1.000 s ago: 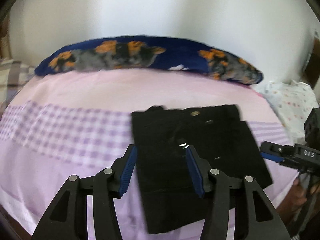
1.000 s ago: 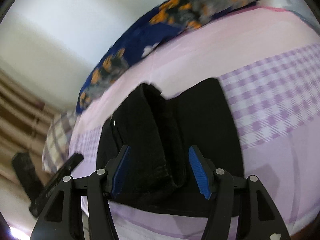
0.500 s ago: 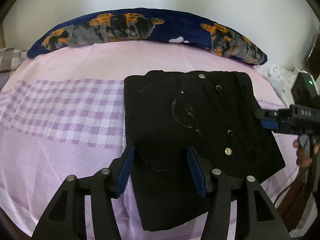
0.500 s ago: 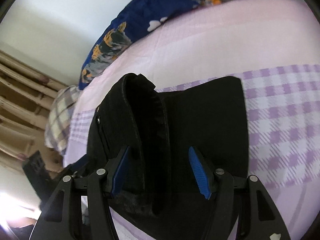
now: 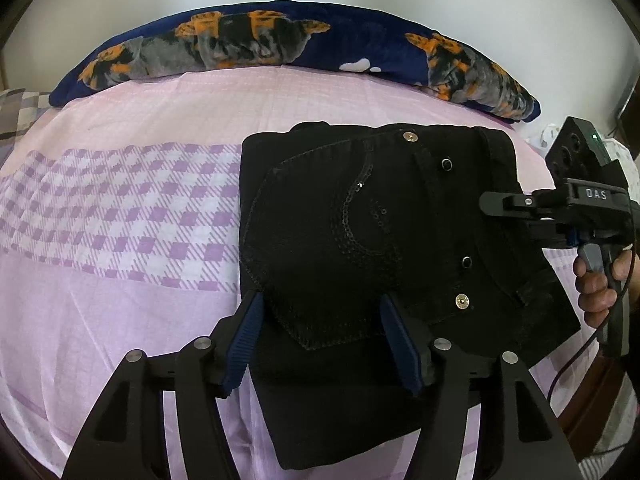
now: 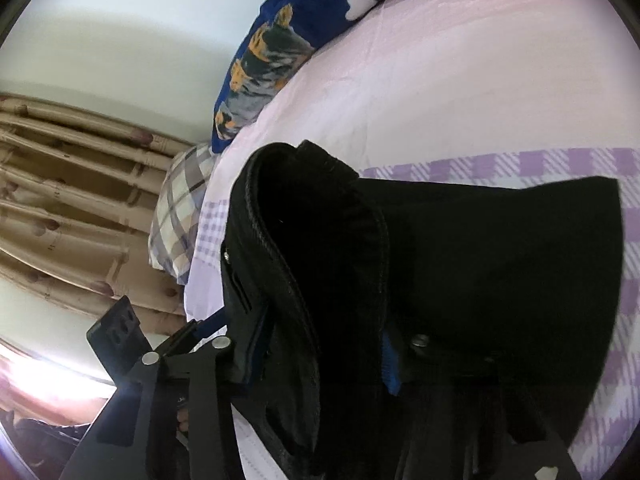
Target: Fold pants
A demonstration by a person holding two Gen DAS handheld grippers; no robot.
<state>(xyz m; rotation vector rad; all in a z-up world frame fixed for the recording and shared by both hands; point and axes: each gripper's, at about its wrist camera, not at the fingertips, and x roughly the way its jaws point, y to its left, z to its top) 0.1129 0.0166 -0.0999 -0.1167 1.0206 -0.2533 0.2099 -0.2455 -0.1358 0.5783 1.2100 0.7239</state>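
Black pants (image 5: pixel 360 240) lay folded on the pink and purple checked bedsheet (image 5: pixel 120 208), waistband toward my right, sequinned back pocket facing up. My left gripper (image 5: pixel 320 332) hovered over the near edge of the pocket, its jaws just widened and standing apart; the blue pads (image 5: pixel 244 340) pressed on nothing. My right gripper (image 6: pixel 320 356) had just been closing: its pads sat either side of the raised waistband fold (image 6: pixel 304 240), cloth between them and apparently pinched. A navy bolster with orange print (image 5: pixel 280 44) lay along the wall.
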